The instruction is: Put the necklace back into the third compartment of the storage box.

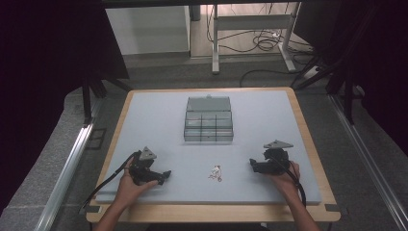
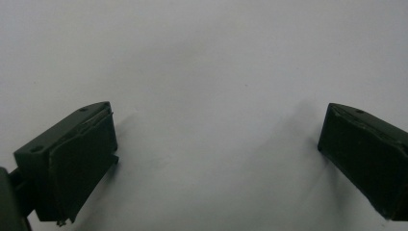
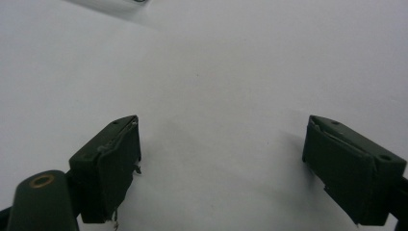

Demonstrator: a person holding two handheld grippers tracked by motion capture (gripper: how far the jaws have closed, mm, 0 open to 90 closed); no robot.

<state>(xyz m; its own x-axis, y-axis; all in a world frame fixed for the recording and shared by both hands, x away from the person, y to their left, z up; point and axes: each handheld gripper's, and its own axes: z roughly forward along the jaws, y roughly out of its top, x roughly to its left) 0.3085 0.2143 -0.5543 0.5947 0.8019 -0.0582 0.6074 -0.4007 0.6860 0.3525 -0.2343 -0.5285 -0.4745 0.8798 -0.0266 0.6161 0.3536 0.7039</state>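
Between my two claws, on the pale mat (image 1: 144, 120), lies a small reddish trinket (image 1: 215, 173). My left gripper (image 1: 165, 176) and right gripper (image 1: 252, 163) both rest wide open, empty.

The left gripper (image 1: 166, 175) and right gripper (image 1: 252, 164) are black, each topped by a grey plate. The compartment box (image 1: 209, 120) is clear smoky grey; small red-and-white pieces (image 1: 215, 173) lie on the pale blue-grey mat (image 1: 159, 115), edged by a light wooden table (image 1: 211, 212).

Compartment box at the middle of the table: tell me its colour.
The compartment box is clear, grey-tinted plastic with its lid open, seen best in the high view.
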